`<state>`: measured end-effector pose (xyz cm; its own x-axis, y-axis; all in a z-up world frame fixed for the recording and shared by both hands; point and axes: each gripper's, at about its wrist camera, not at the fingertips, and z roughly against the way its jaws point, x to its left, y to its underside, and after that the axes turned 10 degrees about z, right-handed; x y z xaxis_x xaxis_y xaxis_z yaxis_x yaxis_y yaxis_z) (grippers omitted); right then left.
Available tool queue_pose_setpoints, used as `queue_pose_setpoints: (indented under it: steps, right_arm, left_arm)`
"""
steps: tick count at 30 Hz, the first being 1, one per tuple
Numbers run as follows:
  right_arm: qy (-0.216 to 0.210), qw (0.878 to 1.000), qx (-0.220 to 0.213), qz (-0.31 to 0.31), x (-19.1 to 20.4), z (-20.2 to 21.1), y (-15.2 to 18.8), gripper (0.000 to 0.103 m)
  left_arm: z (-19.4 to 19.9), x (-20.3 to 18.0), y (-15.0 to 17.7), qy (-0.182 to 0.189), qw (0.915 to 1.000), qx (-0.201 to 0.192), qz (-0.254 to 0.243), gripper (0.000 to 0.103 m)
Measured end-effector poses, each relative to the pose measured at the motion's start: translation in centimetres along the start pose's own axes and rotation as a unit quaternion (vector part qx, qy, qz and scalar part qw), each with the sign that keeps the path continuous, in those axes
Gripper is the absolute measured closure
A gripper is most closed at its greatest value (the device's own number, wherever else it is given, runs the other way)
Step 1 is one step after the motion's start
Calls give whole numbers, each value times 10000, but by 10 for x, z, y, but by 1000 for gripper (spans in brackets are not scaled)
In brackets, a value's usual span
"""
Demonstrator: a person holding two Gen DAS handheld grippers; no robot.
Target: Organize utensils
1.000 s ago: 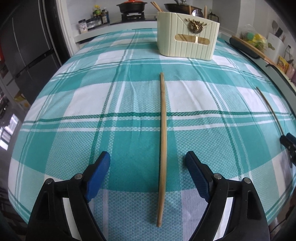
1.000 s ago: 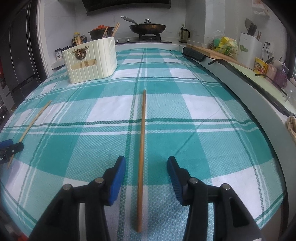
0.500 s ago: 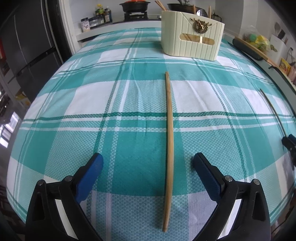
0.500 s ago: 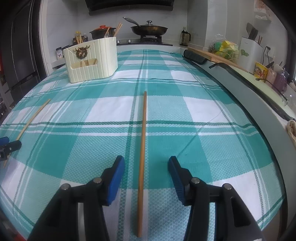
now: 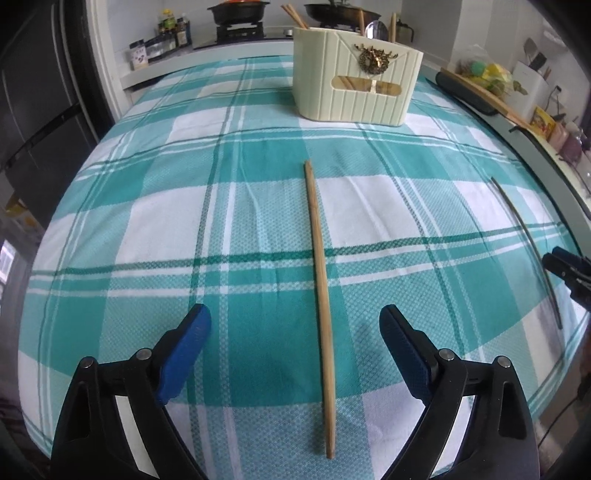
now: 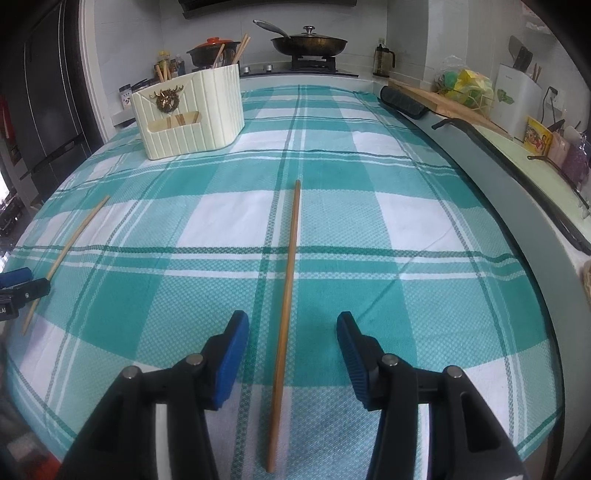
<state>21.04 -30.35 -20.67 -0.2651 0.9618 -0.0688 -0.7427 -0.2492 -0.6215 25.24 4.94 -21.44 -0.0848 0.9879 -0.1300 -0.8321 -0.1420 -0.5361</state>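
Two wooden chopsticks lie on a teal plaid tablecloth. My left gripper [image 5: 295, 328] is open, its jaws straddling the near half of one chopstick [image 5: 319, 280] without touching it. My right gripper [image 6: 291, 332] is open, straddling the other chopstick [image 6: 288, 273] the same way. A cream utensil holder [image 5: 354, 86] with a gold deer emblem stands at the far end and holds several chopsticks; it also shows in the right wrist view [image 6: 188, 114]. Each view shows the other chopstick at its edge: in the left wrist view [image 5: 528, 240], in the right wrist view [image 6: 62, 258].
The tablecloth [image 5: 147, 229] covers the whole table. A stove with pans [image 6: 308, 44] and spice jars [image 5: 162, 33] stand behind it. A counter with a cutting board [image 6: 454, 107], a white knife block [image 6: 517, 99] and small items runs along the right side.
The left gripper's jaws opened wider and the view shifted slightly, so the holder looks nearer. The right gripper barely moved. Both chopsticks lie where they were.
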Motion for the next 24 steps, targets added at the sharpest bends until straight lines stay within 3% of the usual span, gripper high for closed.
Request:
queue_pose_setpoints:
  steps: [3,7,12,17,20,21,22,24]
  right_arm:
    - [-188,9996,111,169,-7,-5,-18,52]
    - [-538,9969,520,227,-12,-28,-37,52]
    - [-507,9953,721,407,-14,-55,-55,53]
    - [-425,9949,670,621,-10,-76,-82,58]
    - [-376,9958,619,561,-13,-90,-100,71]
    - [-394,9959,622,535,-14,-93,-105,83]
    - [-401,9959,649,496,-15,-97,-109,92]
    - [-411,9964,646,373,-19,-101,-113,96]
  left_arm:
    - [-8,-5,-23,195,9995,200,-134,10]
    - [-29,-15,-48,18,9986,326,-418,11]
    - [-67,-17,-66,-48,9960,771,-452,19]
    - [-77,-20,-86,-72,9963,766,-391,22]
    - [-78,-24,-92,-53,9961,767,-437,39]
    - [-78,-25,-93,-54,9960,762,-454,42]
    - [-78,-26,-93,-39,9961,744,-474,52]
    - [-77,-30,-95,29,9961,706,-523,68]
